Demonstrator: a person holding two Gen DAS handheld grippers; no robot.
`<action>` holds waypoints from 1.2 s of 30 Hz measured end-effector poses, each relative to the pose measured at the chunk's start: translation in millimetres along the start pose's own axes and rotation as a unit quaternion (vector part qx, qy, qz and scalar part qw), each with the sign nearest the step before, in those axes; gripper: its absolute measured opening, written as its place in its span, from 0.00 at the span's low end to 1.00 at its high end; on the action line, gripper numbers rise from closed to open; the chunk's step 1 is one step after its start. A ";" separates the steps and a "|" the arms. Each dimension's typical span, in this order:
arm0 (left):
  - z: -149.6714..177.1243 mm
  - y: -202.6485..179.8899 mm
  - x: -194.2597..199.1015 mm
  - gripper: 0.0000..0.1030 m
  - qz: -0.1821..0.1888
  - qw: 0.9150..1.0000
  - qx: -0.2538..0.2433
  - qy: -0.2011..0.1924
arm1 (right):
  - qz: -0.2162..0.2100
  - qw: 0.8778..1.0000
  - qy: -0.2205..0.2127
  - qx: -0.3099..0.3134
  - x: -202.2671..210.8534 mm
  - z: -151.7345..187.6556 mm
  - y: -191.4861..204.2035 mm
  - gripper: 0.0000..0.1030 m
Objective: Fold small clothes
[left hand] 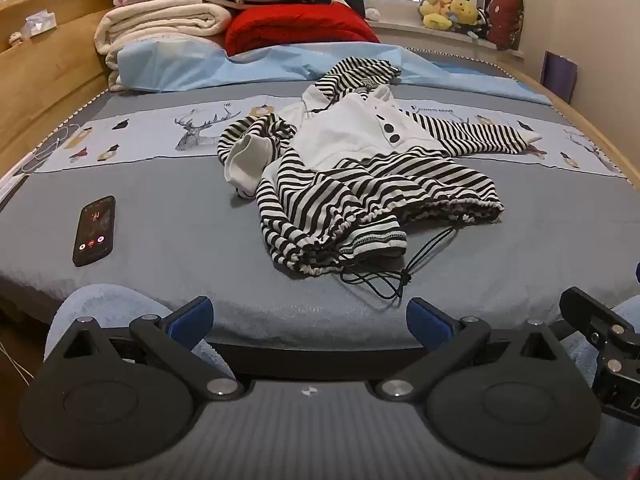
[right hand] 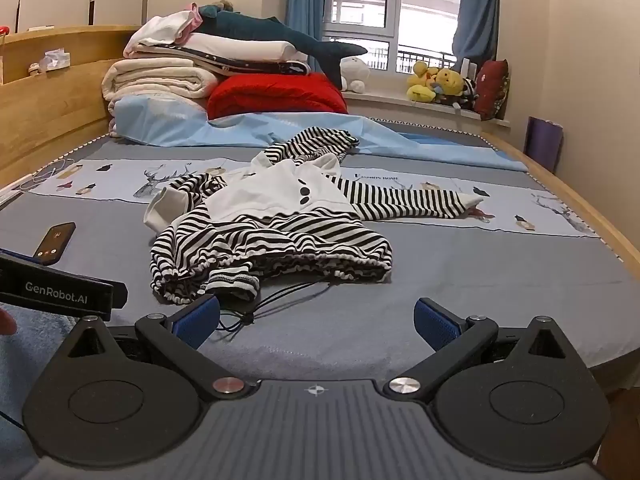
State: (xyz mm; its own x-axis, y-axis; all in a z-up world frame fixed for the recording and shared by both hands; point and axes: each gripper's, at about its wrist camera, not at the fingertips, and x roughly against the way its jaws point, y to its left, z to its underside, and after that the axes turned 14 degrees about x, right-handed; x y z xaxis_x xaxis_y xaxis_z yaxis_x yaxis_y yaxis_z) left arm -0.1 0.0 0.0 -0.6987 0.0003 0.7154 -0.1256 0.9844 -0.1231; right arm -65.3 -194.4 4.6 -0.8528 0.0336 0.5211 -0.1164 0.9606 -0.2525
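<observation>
A small black-and-white striped hooded jacket (left hand: 360,168) with a white front panel lies crumpled on the grey bed (left hand: 160,272). One sleeve stretches right, the other is bunched at the left. Its black drawstring (left hand: 392,276) trails toward the front edge. It also shows in the right wrist view (right hand: 272,232). My left gripper (left hand: 310,318) is open and empty at the bed's front edge, short of the drawstring. My right gripper (right hand: 316,320) is open and empty, its left fingertip (right hand: 200,316) close to the hem and the drawstring (right hand: 256,308).
A black phone (left hand: 95,230) lies on the bed at the left, also seen in the right wrist view (right hand: 54,242). Folded blankets (left hand: 168,20), a red quilt (left hand: 296,26) and a light blue sheet (left hand: 248,64) sit at the back. A wooden headboard (left hand: 44,80) runs along the left.
</observation>
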 end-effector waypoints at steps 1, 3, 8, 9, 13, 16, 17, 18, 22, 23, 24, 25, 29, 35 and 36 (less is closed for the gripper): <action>0.0 0.0 0.0 1.00 0.000 1.000 0.000 0.000 | 0.000 1.000 -0.001 0.000 -0.1 0.1 -0.4 0.99; 0.0 -0.1 0.7 1.00 0.000 1.000 -0.002 0.000 | 0.000 1.000 -0.001 0.000 -0.4 0.4 -1.2 0.99; 8.6 2.2 -4.2 1.00 0.001 1.000 -0.005 -0.003 | -0.001 1.000 0.004 0.001 -0.5 2.4 7.7 0.99; 6.8 1.1 -4.2 1.00 0.001 1.000 -0.006 -0.002 | 0.000 1.000 0.004 0.000 0.1 2.9 8.9 0.99; 10.1 1.6 -4.5 1.00 0.000 1.000 -0.008 -0.003 | 0.001 1.000 0.005 -0.001 3.7 4.7 14.6 0.99; 13.1 1.8 -3.2 1.00 0.001 1.000 -0.009 -0.005 | -0.004 1.000 0.006 -0.001 -1.3 2.1 5.1 0.99; 6.3 -2.1 -2.1 1.00 0.000 1.000 -0.008 -0.001 | -0.005 1.000 0.007 -0.002 -2.8 2.7 4.3 0.99; 2.4 -2.8 -1.0 1.00 -0.001 1.000 -0.007 0.002 | -0.005 1.000 0.007 -0.003 -4.2 3.4 3.0 0.99; 1.7 -4.0 -0.1 1.00 0.000 1.000 -0.008 0.001 | -0.006 1.000 0.008 -0.004 -4.5 3.0 2.9 0.99; 1.6 -4.2 0.0 1.00 0.000 1.000 -0.008 0.001 | -0.006 1.000 0.007 -0.004 -4.9 3.9 3.0 0.99; 1.7 -3.7 0.0 1.00 0.000 1.000 -0.008 0.001 | -0.006 1.000 0.007 -0.005 -5.2 4.2 3.0 0.99; 1.8 -3.6 0.1 1.00 0.000 1.000 -0.008 0.001 | -0.006 1.000 0.008 -0.004 -5.4 4.1 3.3 0.99; 1.9 -3.2 -0.7 1.00 0.000 1.000 -0.007 0.001 | -0.007 1.000 0.009 -0.005 -6.3 4.6 3.1 0.99; 2.0 -3.4 -0.8 1.00 0.000 1.000 -0.007 0.001 | -0.007 1.000 0.009 -0.005 -6.5 4.7 3.2 0.99; 2.0 -3.4 -0.8 1.00 0.000 1.000 -0.007 0.001 | -0.007 1.000 0.010 -0.004 -6.4 4.5 3.1 0.99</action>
State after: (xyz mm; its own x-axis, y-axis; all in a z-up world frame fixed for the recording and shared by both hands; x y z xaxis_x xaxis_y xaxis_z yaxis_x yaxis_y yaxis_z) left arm -0.5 -3.8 -1.5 -0.6972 0.0003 0.7169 -0.1153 0.9869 -0.1126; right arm -62.5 -192.8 -3.2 -0.8409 0.0248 0.5406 -0.1242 0.9634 -0.2375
